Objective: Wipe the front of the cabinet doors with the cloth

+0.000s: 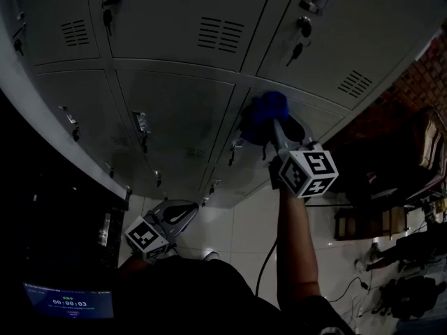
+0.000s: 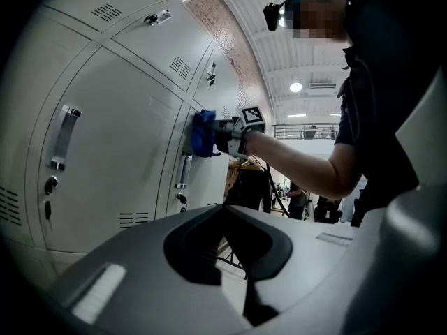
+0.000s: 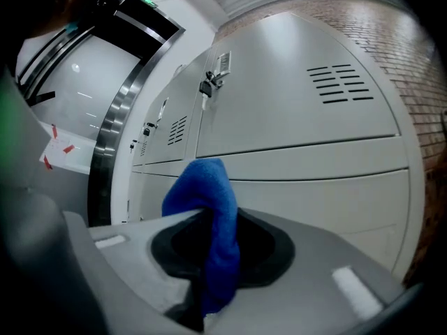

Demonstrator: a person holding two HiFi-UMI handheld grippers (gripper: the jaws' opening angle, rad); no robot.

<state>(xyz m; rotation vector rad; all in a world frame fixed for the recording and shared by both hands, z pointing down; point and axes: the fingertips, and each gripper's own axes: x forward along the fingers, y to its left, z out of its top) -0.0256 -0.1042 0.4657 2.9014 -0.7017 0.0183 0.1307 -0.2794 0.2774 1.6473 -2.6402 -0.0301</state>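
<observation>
**Item 1. My right tongs** (image 1: 274,123) (image 3: 213,222): closed on the cloth, which is pinched between the two jaws. They are held out at arm's length and aimed at the lockers, with the marker cube (image 1: 311,173) behind them and my forearm (image 1: 293,236) trailing back.

**Item 2. Cloth** (image 1: 264,110) (image 2: 204,132) (image 3: 206,187): blue and bunched, standing up out of the right jaws in a folded hump. In the left gripper view it lies against a door front, just above that door's vertical handle (image 2: 184,172).

**Item 3. Cabinet doors** (image 1: 174,110) (image 2: 119,166) (image 3: 314,187): grey metal, in stacked rows. Each has a louvred vent (image 3: 340,82) and a lock with a hanging key (image 3: 207,86).

**Item 4. My left tongs** (image 1: 174,218) (image 2: 234,257): jaws brought together with nothing between them. They are held low and close to my body, well apart from the cloth, and their marker cube (image 1: 144,237) sits beside them.

**Item 5. Surroundings**: a brick wall (image 3: 412,61) beside the lockers, and a pale tiled floor (image 1: 237,229) below.
</observation>
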